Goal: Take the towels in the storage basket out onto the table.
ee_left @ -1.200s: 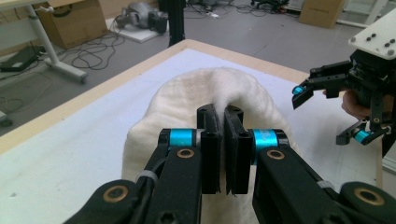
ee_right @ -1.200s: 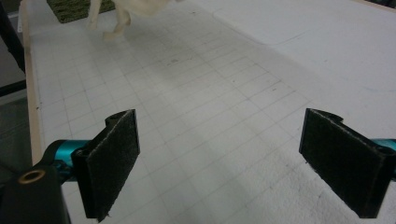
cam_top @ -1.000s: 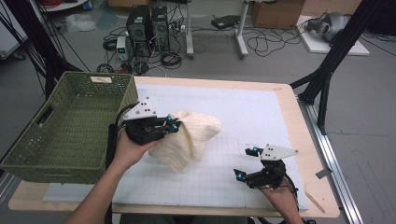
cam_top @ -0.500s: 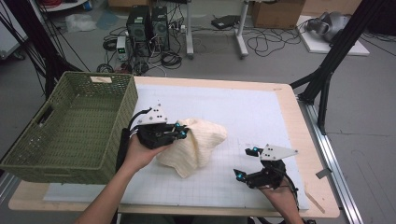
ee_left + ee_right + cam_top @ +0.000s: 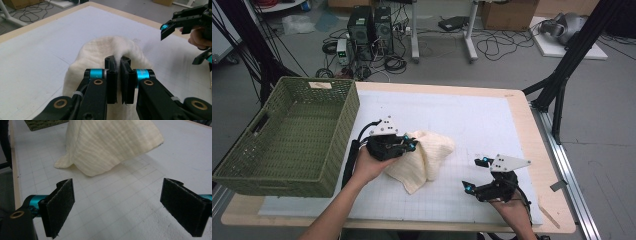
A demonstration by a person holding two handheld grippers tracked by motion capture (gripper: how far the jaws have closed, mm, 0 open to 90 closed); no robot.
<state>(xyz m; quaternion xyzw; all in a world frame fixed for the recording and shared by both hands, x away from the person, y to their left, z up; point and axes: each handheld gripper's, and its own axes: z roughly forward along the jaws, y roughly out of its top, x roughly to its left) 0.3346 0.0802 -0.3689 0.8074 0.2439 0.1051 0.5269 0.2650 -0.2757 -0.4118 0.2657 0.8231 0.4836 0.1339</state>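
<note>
High view: nearest the person, the right gripper [image 5: 476, 175] rests on the white mat [image 5: 492, 115], jaws wide apart with nothing between. Farther in, the left gripper [image 5: 410, 145] pinches a fold of the cream cloth [image 5: 428, 157], seemingly draped on the mat. Beyond, a green basket [image 5: 287, 135] sits at the table's left edge.

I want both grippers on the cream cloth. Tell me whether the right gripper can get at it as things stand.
Probably yes. The right gripper is open and faces the cream cloth across bare white mat, with nothing between them. The left gripper pinches a fold, leaving the near edge free.
</note>
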